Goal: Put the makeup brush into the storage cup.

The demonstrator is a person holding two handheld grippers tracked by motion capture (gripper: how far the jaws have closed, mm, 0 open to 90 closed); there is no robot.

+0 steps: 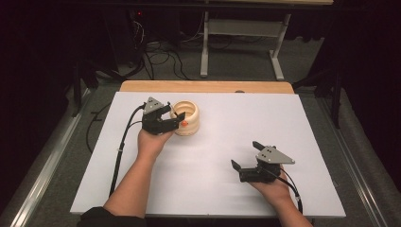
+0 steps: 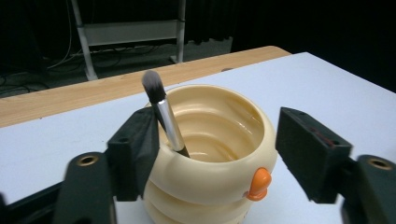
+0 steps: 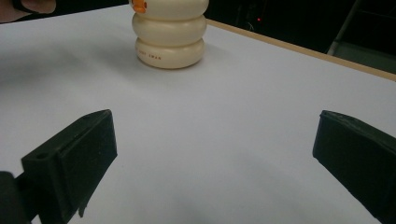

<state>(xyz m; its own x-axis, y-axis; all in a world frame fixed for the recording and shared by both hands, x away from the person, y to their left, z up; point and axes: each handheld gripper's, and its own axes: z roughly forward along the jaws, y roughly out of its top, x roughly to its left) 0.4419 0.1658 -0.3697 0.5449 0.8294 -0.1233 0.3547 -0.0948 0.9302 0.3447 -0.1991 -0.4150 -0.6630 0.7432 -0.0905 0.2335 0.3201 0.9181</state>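
High view: one cream ribbed cup (image 1: 185, 119) with an orange beak, one brush, two claws, one white table (image 1: 222, 189). Cup on the far left part of the table. Left claw (image 1: 174, 114) at the cup's left rim, jaws parted. Right claw (image 1: 243, 155) near the right front edge, well apart from the cup, jaws spread wide, nothing between them.

Left gripper view: one cup (image 2: 210, 154), one brush (image 2: 163, 112). Jaws wide on either side of the cup; left jaw touching or just beside the cup's wall and the brush, cannot tell which; right jaw clear of the cup, a gap showing. Nothing gripped. Brush standing tilted inside the cup, leaning on the left rim, silver ferrule and grey-tipped bristles above it. Cup of stacked rounded rings, glossy inside, orange beak on the near wall.

Right gripper view: one cup (image 3: 169, 32) far ahead on the table (image 3: 224, 140), small print near its base. Right claw (image 3: 210, 163) open wide, holding nothing, over bare table.
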